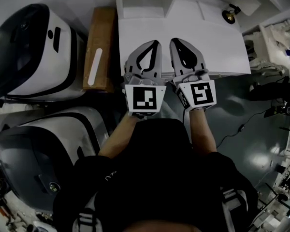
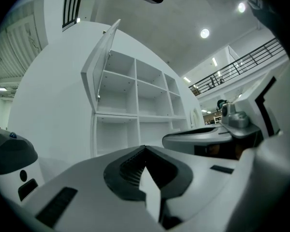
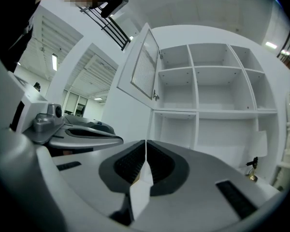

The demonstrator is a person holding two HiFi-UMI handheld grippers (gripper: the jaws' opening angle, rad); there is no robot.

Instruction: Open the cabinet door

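A white cabinet (image 3: 208, 95) of open shelf compartments stands straight ahead of both grippers. Its top-left door (image 3: 142, 69), with a slatted panel, stands swung out to the left; the same door (image 2: 101, 64) appears edge-on in the left gripper view. From the head view I look down on the cabinet top (image 1: 183, 33). My left gripper (image 1: 157, 43) and right gripper (image 1: 173, 41) are side by side in front of it, pointing level at it and touching nothing. Both are shut and empty, left gripper (image 2: 145, 150) and right gripper (image 3: 145, 146) with tips meeting.
Two large white-and-black machines (image 1: 34, 52) (image 1: 43, 149) stand at the left. A brown wooden box (image 1: 100, 47) sits between them and the cabinet. A small brass-coloured object (image 3: 251, 170) rests low at the cabinet's right. Cables lie on the grey floor (image 1: 241, 124).
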